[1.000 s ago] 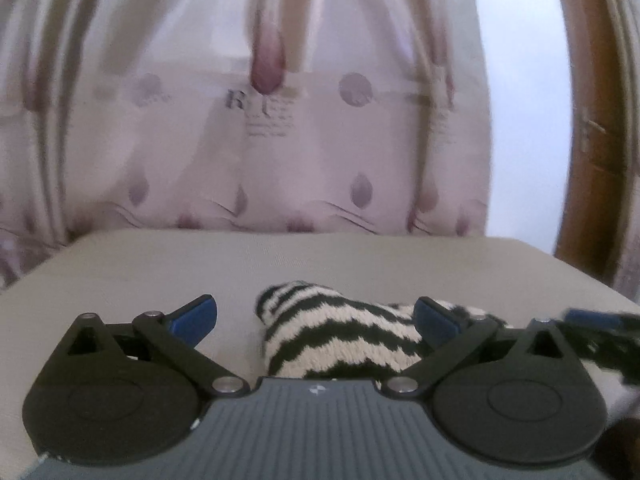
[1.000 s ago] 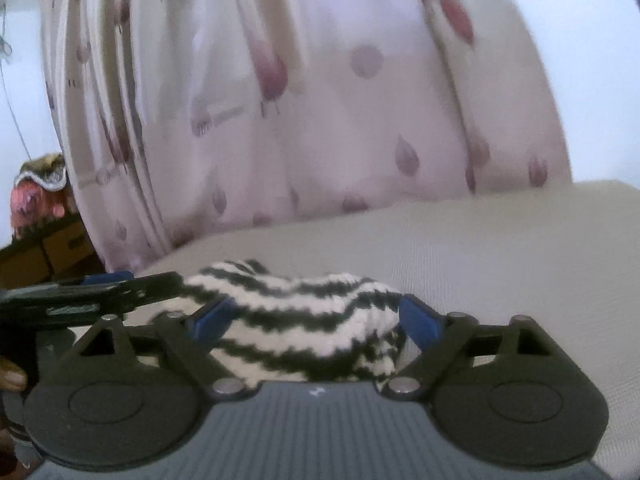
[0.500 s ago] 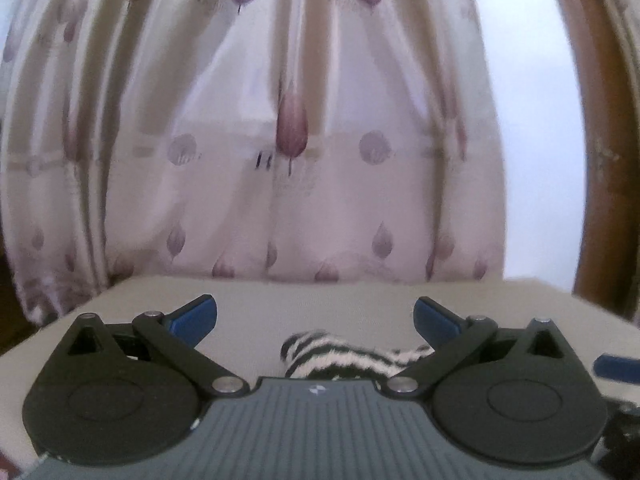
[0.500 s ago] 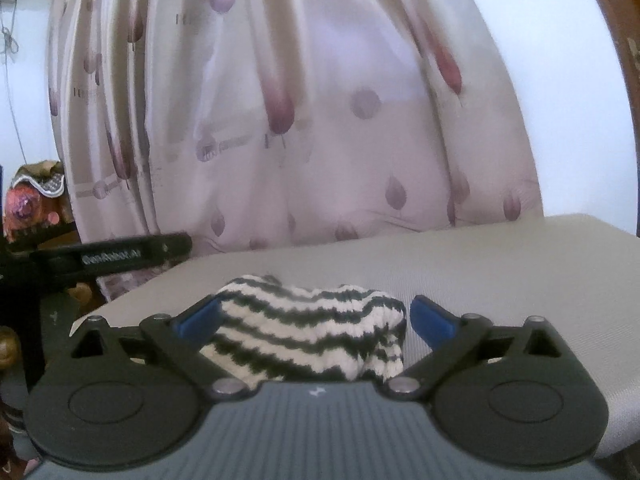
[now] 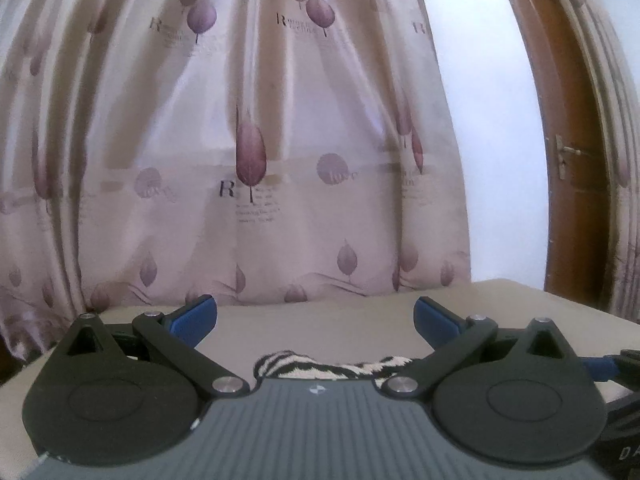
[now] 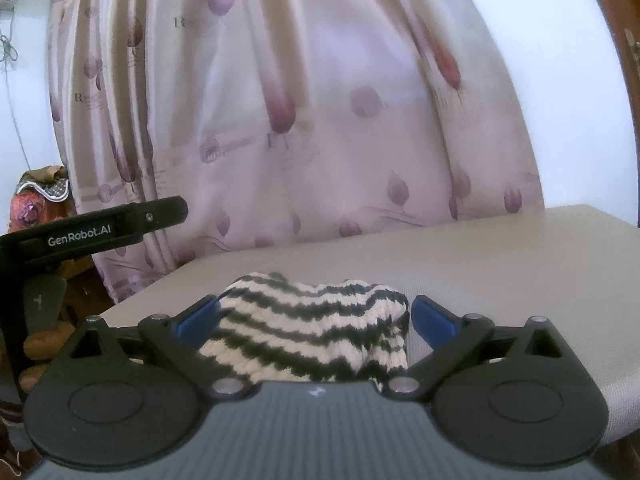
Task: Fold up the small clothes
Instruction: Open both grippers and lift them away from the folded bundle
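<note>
I have just let go. My right gripper (image 6: 314,318) has been opening its jaws over the past second, and they now stand wide apart, one blue pad on each side of the knit (image 6: 312,332) with nothing pinched; the left pad looks to sit against the knit's edge, the right pad just clear of it. My left gripper (image 5: 316,316) is also spread wide with only bare table (image 5: 320,332) between its pads. A second ago the knit filled much of the left view, between and ahead of the fingers; now only a striped sliver (image 5: 320,368) shows just above the gripper body, so that hand has pulled back from it and lifted a little. The right view has changed far less, mainly in the wider jaws.

I read this as a fold finished and released: the knit lies bunched and doubled on the table, and both hands are free for the next grasp or the next piece.

The knit sits on the table's near part, just ahead of my right gripper, with the curtain (image 6: 320,120) well beyond it. Its long axis runs crosswise to my right fingers, left to right, parallel to the curtain. The black and white stripes run along that same axis in wavy bands. The right end looks rounded and thick, like a folded edge; the left end is partly hidden by my pad, so I cannot tell which end is which.
</note>
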The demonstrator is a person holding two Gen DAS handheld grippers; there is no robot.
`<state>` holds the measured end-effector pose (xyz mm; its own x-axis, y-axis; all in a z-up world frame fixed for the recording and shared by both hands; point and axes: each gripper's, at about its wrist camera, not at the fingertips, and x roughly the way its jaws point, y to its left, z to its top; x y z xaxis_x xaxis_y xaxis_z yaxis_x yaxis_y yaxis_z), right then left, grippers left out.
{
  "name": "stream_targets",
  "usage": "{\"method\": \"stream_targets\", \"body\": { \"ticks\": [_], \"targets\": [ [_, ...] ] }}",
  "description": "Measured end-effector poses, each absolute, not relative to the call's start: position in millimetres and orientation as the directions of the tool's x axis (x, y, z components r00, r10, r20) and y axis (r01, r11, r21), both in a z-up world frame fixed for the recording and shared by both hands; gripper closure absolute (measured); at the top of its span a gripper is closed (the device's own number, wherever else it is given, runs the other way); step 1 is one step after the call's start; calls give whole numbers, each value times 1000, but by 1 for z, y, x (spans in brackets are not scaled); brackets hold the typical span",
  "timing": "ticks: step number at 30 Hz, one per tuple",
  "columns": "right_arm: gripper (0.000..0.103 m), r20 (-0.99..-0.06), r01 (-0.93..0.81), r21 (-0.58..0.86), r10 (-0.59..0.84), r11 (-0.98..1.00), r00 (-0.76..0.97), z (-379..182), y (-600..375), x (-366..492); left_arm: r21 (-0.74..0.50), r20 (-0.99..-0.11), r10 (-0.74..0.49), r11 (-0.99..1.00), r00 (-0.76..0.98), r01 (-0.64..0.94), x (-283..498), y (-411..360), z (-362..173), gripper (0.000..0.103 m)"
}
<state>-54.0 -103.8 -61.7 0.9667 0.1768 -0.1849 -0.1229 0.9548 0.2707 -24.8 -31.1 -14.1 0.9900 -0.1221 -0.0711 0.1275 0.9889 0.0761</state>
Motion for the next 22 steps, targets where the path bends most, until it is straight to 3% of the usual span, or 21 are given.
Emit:
{"method": "stream_targets", "body": {
  "ticks": [9, 15, 22],
  "targets": [
    [1, -205, -104, 253, 159, 962, 966, -65, -102, -52, 3, -133, -129, 991, 983, 130, -17, -23, -21, 0],
    [1, -216, -98, 256, 156, 962, 964, -66, -100, -52, 19, -121, -116, 993, 986, 119, -18, -21, -29, 0],
    [1, -211, -59, 208, 104, 976, 972, -63, -96, -52, -9, -176, -126, 992, 976, 126, -12, -19, -31, 0]
  ]
}}
